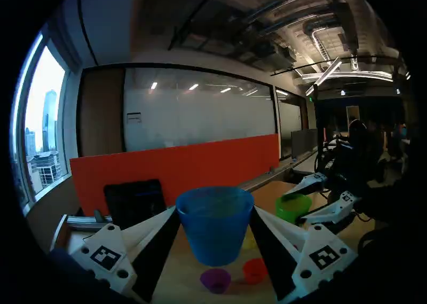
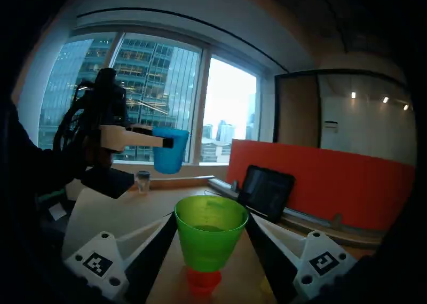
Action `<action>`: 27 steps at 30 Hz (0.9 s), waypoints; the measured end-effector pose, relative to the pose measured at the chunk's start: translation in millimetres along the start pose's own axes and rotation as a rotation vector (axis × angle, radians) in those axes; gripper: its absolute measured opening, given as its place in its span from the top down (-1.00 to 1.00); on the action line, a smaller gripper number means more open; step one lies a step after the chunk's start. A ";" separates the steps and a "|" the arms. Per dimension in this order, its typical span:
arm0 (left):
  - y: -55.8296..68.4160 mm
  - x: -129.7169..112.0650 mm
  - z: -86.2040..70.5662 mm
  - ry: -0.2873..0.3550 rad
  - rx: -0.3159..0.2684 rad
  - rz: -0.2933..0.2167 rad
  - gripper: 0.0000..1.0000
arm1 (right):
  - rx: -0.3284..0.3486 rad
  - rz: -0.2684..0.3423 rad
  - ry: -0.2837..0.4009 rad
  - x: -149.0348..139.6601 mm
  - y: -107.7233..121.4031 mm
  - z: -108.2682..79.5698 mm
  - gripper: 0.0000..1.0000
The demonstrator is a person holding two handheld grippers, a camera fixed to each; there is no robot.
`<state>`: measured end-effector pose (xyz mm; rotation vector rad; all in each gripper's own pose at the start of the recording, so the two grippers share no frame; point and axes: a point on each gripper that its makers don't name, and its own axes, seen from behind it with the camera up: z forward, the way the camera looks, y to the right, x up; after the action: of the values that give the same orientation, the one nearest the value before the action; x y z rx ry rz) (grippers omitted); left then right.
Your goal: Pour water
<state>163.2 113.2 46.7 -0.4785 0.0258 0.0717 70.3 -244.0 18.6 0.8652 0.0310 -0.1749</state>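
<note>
In the left gripper view my left gripper is shut on a blue cup, held upright above the wooden table. Farther right, the right gripper holds a green cup. In the right gripper view my right gripper is shut on that green cup, upright, with a dark level showing inside. Off to the left, the left gripper carries the blue cup higher up, near the window.
Small purple, orange and yellow cups stand on the table below the blue cup; an orange-red cup sits under the green one. A dark tablet leans on the orange partition. A small glass jar stands by the window.
</note>
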 end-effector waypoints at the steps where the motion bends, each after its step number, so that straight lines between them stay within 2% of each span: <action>1: -0.7 -4.1 -1.5 -0.005 0.003 0.003 -0.73 | -0.011 0.001 -0.004 -0.7 5.3 -2.5 -0.86; 8: -2.4 -32.1 -9.5 -0.041 0.017 0.024 -0.73 | -0.081 0.004 -0.032 -5.8 35.9 -17.3 -0.85; 14: 3.7 -55.2 -13.1 -0.069 0.011 0.035 -0.73 | -0.121 0.007 -0.049 -11.1 56.7 -29.1 -0.86; 20: 8.7 -73.4 -15.7 -0.095 0.001 0.032 -0.73 | -0.160 0.008 -0.065 -18.0 75.2 -41.7 -0.86; 27: 8.7 -93.3 -16.0 -0.131 0.001 0.030 -0.73 | -0.199 0.013 -0.089 -27.8 93.0 -51.8 -0.86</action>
<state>69.3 107.7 32.4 -0.4721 -0.0956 0.1318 60.5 -141.7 57.8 0.6586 -0.0398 -0.1941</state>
